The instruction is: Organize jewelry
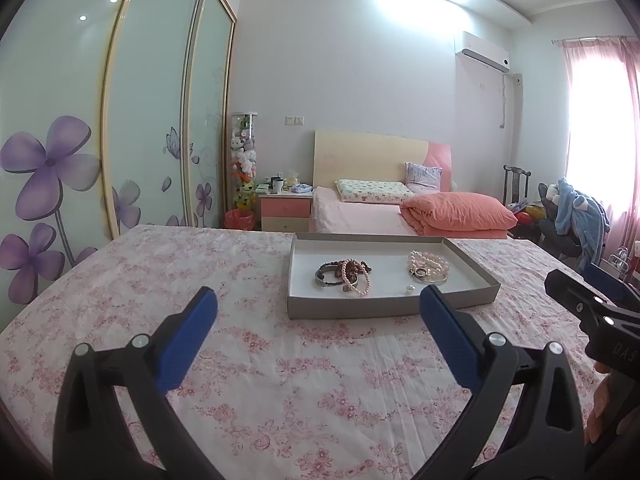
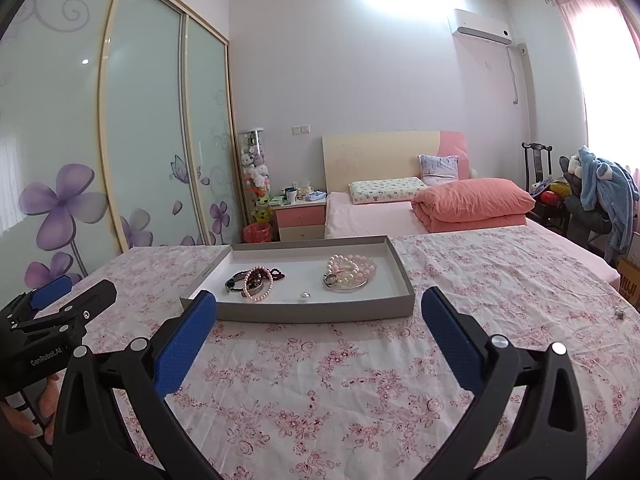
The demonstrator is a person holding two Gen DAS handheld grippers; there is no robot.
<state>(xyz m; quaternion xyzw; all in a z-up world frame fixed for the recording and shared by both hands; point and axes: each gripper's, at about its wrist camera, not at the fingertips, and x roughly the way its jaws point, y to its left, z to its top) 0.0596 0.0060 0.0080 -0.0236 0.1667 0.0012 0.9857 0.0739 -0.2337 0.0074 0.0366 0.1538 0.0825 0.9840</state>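
Jewelry sorted in two heaps in tray point(image 2: 400, 276) at table's far edge: dark bracelets point(image 2: 256, 280), pearl strands point(image 2: 350, 272). Loose pearl point(image 2: 305, 297), small piece point(image 2: 620, 313) near right edge remain. Left gripper point(image 1: 318, 304), right gripper point(image 2: 320, 308): spread wide, empty.

Right gripper point(image 2: 320, 312), jaws wide apart, hovers over a floral cloth point(image 2: 320, 380) near a grey tray point(image 2: 400, 276) holding bracelets point(image 2: 256, 280) and pearls point(image 2: 350, 270).

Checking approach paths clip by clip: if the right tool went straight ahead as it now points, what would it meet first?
Probably the near wall of the shallow grey cardboard tray, which lies ahead between the open right tool fingers; only flowered pink tablecloth lies before it. Depth is uncertain.
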